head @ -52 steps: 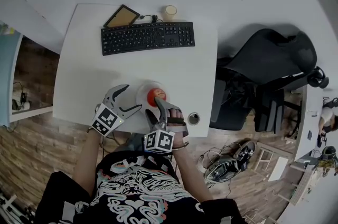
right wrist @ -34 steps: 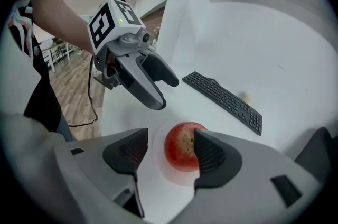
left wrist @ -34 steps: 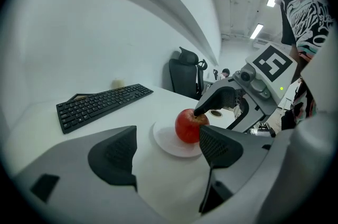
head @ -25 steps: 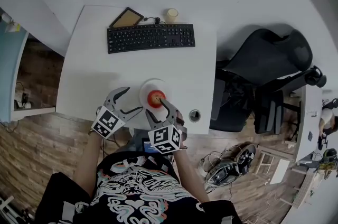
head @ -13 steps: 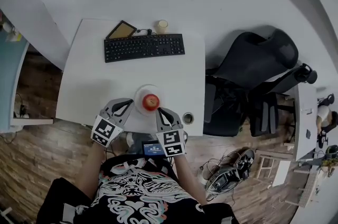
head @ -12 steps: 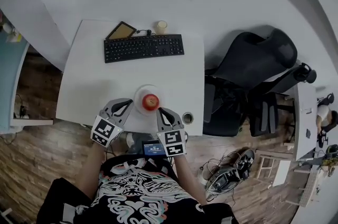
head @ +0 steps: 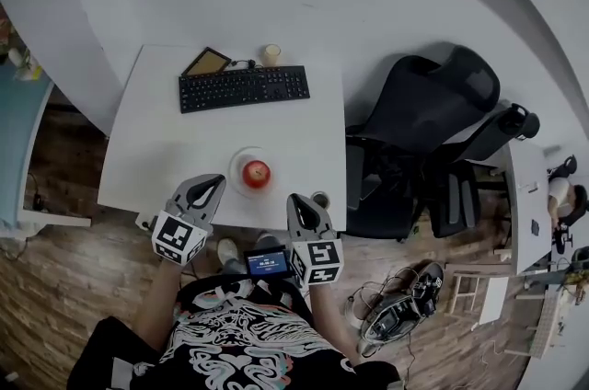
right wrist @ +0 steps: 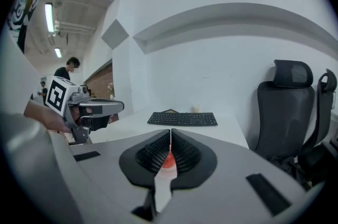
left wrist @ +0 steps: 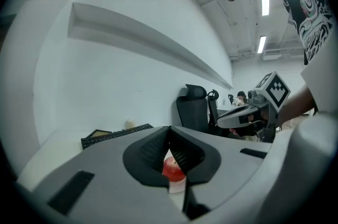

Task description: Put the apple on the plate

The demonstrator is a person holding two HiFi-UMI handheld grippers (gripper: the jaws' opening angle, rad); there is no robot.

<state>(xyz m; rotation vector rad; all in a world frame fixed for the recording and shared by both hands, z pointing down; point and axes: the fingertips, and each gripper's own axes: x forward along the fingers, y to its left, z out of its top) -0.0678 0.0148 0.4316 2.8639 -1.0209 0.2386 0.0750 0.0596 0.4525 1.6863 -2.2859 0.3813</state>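
I hold the left gripper (head: 217, 183) and right gripper (head: 296, 200) closed, empty. The apple (head: 256, 172) sits on the plate (head: 236, 165), ahead between them, touching neither.

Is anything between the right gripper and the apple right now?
Nothing visible: only bare desk separates the shut right gripper from the apple, which already sits on the plate.

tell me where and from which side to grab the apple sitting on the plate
Probably grip the apple across its round middle, jaws on opposite sides, coming steeply down from the near edge of the table. It sits alone on the low plate, so nothing blocks that way.
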